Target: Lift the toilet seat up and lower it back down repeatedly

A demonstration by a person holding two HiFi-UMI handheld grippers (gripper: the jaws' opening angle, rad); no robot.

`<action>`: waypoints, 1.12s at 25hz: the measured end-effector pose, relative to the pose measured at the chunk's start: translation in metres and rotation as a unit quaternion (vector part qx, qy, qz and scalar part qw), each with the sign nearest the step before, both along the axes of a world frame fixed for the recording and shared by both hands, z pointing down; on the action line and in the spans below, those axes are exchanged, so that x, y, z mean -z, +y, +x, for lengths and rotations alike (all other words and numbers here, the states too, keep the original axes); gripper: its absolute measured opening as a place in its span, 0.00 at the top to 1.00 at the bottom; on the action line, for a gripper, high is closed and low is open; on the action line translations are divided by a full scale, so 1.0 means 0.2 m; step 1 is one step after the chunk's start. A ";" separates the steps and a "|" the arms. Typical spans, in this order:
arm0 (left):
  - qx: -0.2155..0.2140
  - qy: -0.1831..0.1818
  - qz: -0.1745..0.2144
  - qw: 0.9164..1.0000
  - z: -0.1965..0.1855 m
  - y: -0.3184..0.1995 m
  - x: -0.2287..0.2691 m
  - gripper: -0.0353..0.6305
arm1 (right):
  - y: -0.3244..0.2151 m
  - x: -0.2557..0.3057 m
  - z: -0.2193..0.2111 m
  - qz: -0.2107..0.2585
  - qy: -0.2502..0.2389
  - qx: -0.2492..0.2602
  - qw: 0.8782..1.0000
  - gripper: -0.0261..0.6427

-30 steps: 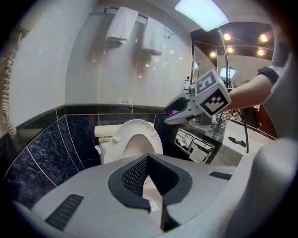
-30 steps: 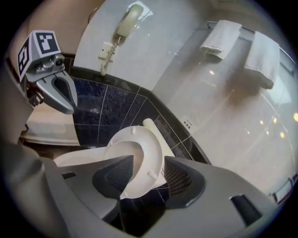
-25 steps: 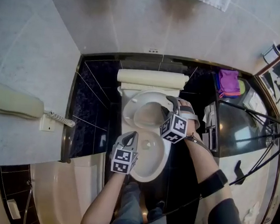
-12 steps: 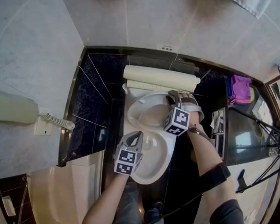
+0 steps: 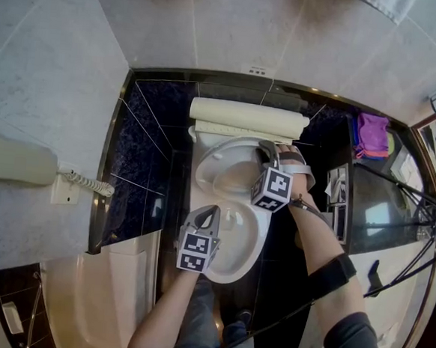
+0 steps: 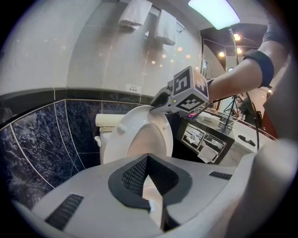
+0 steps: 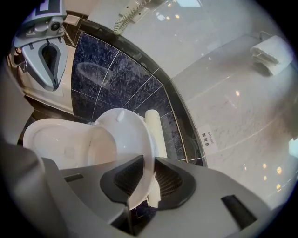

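Observation:
The white toilet seat [image 5: 220, 170] stands partly raised over the bowl [image 5: 237, 242], tilted back toward the cistern [image 5: 245, 117]. My right gripper [image 5: 265, 154] is at the seat's right rim. In the right gripper view the seat's edge [image 7: 125, 135] runs between the two pads, and the jaws of my right gripper [image 7: 149, 175] are closing on it. My left gripper [image 5: 207, 213] hovers over the bowl's left front rim, shut with nothing in it. In the left gripper view, the raised seat [image 6: 139, 139] shows beyond my left gripper [image 6: 148, 161].
Dark marble tiles surround the toilet. A wall phone [image 5: 14, 165] with a coiled cord hangs at the left, and a purple cloth [image 5: 373, 135] lies on the counter at the right. Tripod legs [image 5: 397, 184] cross the right side. The person's legs [image 5: 205, 334] stand before the bowl.
The head view has shifted slightly. My right gripper stays at the seat's right rim, and my left gripper has hardly moved over the bowl's front.

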State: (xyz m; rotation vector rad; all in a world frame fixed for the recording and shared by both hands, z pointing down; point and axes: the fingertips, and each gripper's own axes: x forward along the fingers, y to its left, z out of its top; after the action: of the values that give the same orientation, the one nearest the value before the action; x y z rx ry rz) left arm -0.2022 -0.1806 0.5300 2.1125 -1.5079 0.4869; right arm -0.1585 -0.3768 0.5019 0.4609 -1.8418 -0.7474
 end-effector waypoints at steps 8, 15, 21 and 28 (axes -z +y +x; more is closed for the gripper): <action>0.009 -0.004 -0.013 1.000 0.07 0.14 -0.04 0.96 | 0.23 0.07 0.03 0.004 -0.016 0.009 1.000 0.83; 0.010 -0.014 -0.021 1.000 0.16 0.28 -0.09 0.96 | 0.54 0.10 0.08 0.014 -0.035 0.024 0.999 0.83; 0.021 -0.018 -0.029 0.999 0.22 0.41 -0.17 0.96 | 0.82 0.09 0.15 0.031 -0.053 0.027 0.998 0.84; 0.028 -0.025 -0.025 0.999 0.28 0.52 -0.17 0.96 | 1.24 -0.03 0.24 0.009 -0.053 0.044 0.998 0.83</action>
State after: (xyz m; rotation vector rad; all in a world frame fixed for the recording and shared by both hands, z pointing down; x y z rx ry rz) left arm -0.1453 -0.0768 0.5646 2.0284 -1.5611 0.5554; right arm -0.1103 -0.1284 0.5079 0.4399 -1.9672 -0.8130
